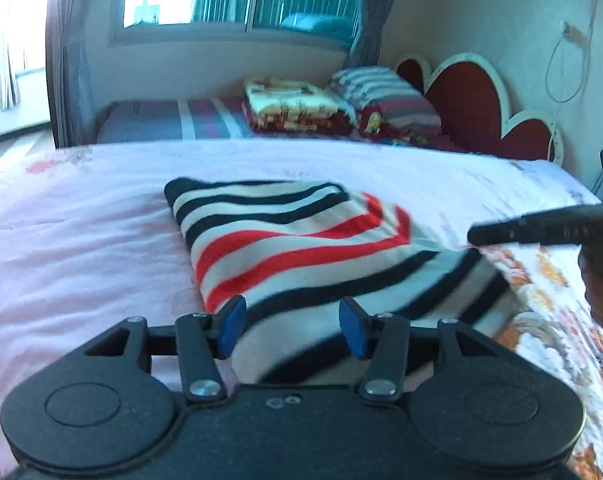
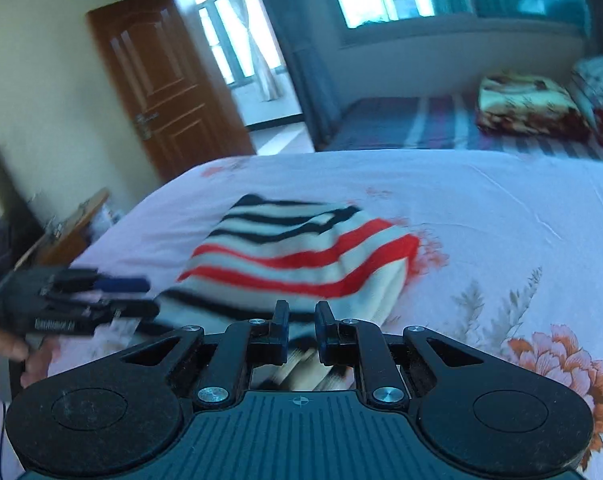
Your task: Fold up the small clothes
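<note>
We see a striped sweater (image 1: pixel 301 248) lying folded on the pink bed (image 1: pixel 81 240). Its stripes are black, white and red. Our left tool (image 1: pixel 292 326) sits at its near edge, fingers spread wide with the cloth between them. Our right tool (image 2: pixel 302 328) is by the other near edge, fingers close together with a small gap, pinching nothing.

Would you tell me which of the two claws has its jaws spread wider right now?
The left claw: its blue-padded fingers stand wide apart over the striped knitted garment, whereas the right claw shows only a narrow gap.
</note>
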Demonstrator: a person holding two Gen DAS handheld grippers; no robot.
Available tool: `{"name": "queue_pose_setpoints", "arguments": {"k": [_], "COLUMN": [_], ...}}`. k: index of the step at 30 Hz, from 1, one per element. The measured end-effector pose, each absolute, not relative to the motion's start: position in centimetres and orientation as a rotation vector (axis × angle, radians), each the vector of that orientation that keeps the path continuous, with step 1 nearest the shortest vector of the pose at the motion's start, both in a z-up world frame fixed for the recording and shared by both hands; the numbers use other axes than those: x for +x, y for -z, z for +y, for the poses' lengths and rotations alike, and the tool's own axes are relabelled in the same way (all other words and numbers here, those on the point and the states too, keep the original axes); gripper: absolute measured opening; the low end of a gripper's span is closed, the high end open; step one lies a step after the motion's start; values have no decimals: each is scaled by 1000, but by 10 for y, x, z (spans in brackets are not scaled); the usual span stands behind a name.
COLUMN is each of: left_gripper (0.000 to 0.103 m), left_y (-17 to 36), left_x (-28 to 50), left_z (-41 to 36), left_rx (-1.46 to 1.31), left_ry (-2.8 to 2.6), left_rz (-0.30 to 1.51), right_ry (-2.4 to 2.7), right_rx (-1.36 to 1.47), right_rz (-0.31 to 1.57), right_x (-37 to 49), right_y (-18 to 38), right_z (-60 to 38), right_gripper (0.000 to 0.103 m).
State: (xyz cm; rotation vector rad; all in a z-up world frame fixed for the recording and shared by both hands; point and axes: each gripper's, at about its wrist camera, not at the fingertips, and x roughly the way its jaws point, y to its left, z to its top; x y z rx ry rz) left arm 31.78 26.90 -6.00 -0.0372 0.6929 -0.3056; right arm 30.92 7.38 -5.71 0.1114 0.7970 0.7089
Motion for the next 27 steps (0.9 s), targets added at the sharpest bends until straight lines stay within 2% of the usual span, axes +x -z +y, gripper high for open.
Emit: {"name": "queue_pose_setpoints", "arguments": {"k": [4, 11, 12, 15, 18, 22, 27], "left_gripper": [50, 55, 58, 58, 57, 60, 59], "left_y": [73, 104, 107, 105, 97, 105, 102], "left_x": [304, 286, 286, 280, 267, 263, 260], "left_z": [253, 254, 258, 274, 273, 272, 263], "left_rx": [-19, 32, 17, -92, -51, -59, -51], "left_ry": [310, 216, 212, 199, 160, 122, 73], "left_rz": [717, 738, 750, 749, 726, 753, 753], "right_ry": [-636, -600, -595, -577, -599, -567, -545], "right_rx": [-18, -22, -6, 32, 58, -6, 24], "right_rz": [870, 874, 878, 851, 800, 877, 895], "right_x": [300, 293, 293, 285, 267, 267, 268], "right_y": [89, 113, 114, 99, 83, 110, 103], "right_z": [90, 85, 83, 77, 73, 89, 85], "right_gripper": [15, 15, 18, 19, 19, 18, 19]}}
